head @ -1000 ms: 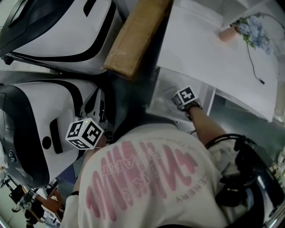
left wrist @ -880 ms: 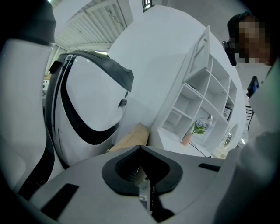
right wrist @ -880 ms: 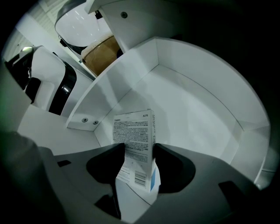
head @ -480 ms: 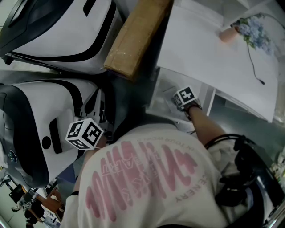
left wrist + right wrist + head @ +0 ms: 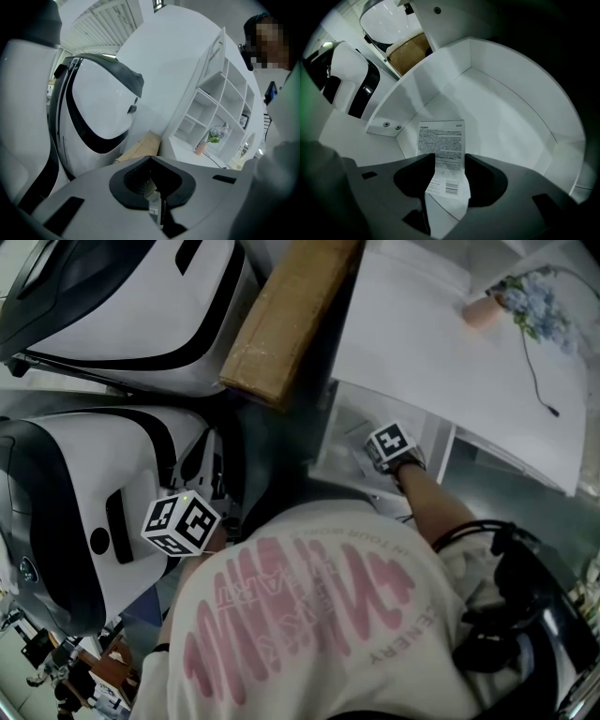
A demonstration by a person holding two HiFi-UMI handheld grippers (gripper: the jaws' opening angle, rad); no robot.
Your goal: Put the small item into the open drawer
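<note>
The small item (image 5: 440,138) is a flat white leaflet with black print and a barcode. It lies on the floor of the open white drawer (image 5: 511,108), near a corner with two screws. My right gripper (image 5: 450,158) points straight down into the drawer and straddles the item. Its jaws stand apart and have just been closing a little, with the item under the gap and the pads not pressing on it. In the head view its marker cube (image 5: 391,444) sits over the drawer (image 5: 339,432). My left gripper (image 5: 150,158) is held away from the drawer, jaws together, holding nothing.
A brown cardboard box (image 5: 281,315) lies left of the drawer. Large white-and-black machine shells (image 5: 75,502) fill the left side. The white cabinet top (image 5: 450,371) carries a pink vase with flowers (image 5: 483,310) and a cable. A white shelf unit (image 5: 220,103) stands behind.
</note>
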